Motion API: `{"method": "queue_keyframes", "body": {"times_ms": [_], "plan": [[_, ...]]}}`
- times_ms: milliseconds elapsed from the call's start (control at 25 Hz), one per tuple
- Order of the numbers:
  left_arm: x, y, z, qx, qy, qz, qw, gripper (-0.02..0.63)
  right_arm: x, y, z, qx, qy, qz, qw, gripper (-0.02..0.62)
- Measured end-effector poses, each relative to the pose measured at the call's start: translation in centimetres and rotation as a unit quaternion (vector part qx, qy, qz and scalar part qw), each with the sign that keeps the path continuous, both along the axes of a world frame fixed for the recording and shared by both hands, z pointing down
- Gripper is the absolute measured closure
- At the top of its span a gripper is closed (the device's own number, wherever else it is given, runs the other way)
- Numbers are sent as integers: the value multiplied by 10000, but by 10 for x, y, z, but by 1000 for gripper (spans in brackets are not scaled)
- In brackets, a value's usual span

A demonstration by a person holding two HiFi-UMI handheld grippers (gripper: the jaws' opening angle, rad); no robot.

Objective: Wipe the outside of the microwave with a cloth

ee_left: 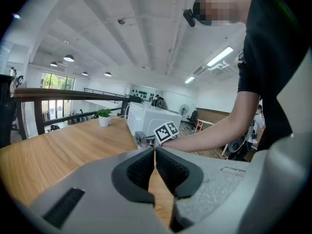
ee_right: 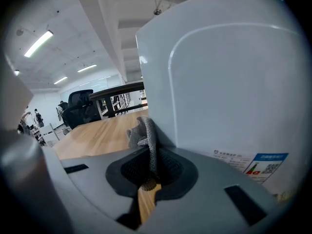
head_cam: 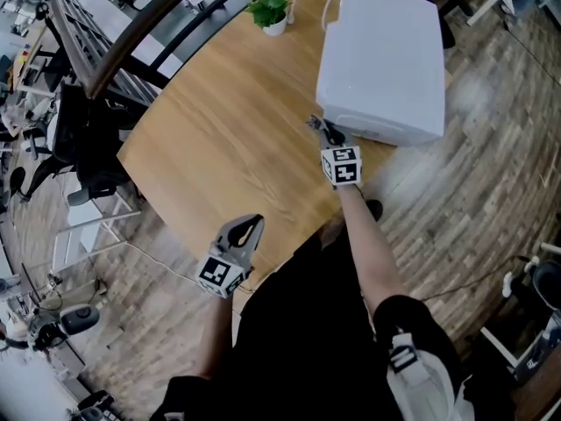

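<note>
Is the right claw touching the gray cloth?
Touching. The right gripper view shows the right claw shut on the gray cloth, which is pinched between both pads.

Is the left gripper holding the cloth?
No, the left gripper has its jaws shut on nothing; the grey cloth is pinched in the right gripper beside the microwave.

Microwave (head_cam: 381, 55) on the table (head_cam: 219, 139) at right, potted plant (head_cam: 272, 11) behind-left of it.

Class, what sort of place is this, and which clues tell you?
Probably an open-plan office or workshop: a black office chair, a long railing beside the wooden table, and strip lights on a high ceiling.
</note>
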State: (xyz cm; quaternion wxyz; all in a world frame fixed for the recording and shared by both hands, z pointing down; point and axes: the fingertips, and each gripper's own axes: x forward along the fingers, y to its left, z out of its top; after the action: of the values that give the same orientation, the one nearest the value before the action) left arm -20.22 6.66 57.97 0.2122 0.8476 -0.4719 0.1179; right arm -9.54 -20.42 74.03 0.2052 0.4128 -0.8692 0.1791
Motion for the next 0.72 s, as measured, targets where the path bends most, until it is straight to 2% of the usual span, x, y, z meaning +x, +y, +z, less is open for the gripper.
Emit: {"method": "queue_keyframes", "body": {"times_ms": [440,720], "plan": [[0,-7,-1,43,-8,-35,10000,595,13,2,10,-106,-18,105,9999,578],[14,-19,1,116,1,77,9999,595,32,2,11,-139,-74,235,9996,578]]}}
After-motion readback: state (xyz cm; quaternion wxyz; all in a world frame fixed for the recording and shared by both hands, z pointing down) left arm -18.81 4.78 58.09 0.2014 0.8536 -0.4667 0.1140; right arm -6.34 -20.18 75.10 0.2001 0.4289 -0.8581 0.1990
